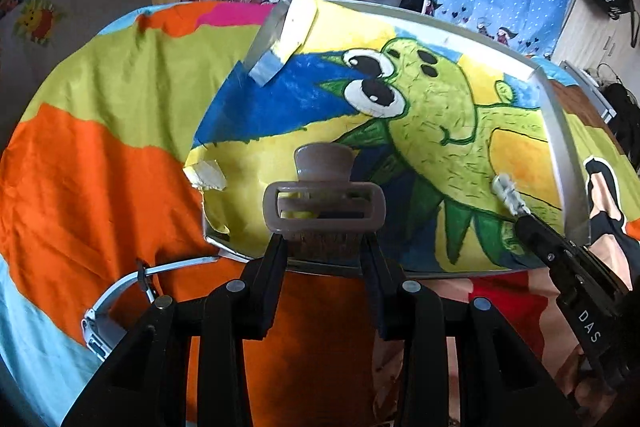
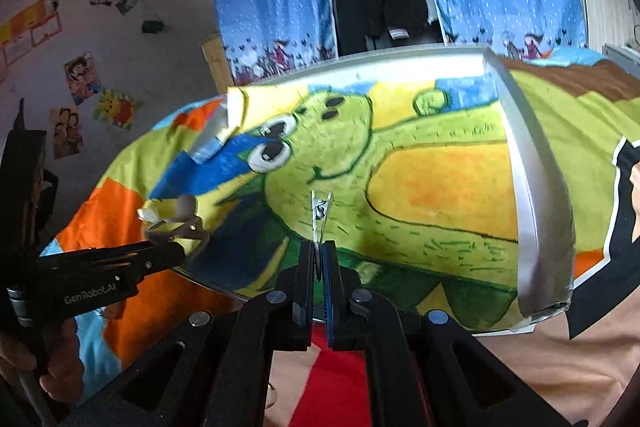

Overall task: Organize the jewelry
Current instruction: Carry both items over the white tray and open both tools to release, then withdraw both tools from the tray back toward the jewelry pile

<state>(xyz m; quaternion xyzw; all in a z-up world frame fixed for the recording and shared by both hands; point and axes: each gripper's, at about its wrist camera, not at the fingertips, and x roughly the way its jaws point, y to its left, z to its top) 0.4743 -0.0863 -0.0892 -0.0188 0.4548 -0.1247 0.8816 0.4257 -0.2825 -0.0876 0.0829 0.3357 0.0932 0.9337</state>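
My left gripper (image 1: 324, 239) clamped on a taupe claw clip (image 1: 324, 203) above the tray's (image 1: 560, 131) near edge, my right gripper (image 2: 319, 259) pinching a slim white hair clip (image 2: 320, 215) upright over its dinosaur drawing (image 2: 360, 163)

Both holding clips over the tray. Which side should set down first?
Left, probably. The left gripper holds the claw clip at the tray's near edge; the right gripper pinches its small clip further in.

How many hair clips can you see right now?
2. A taupe claw clip is held in the left tongs; a small silver clip is held in the right tongs. Both hang over the tray. Others may be hidden.
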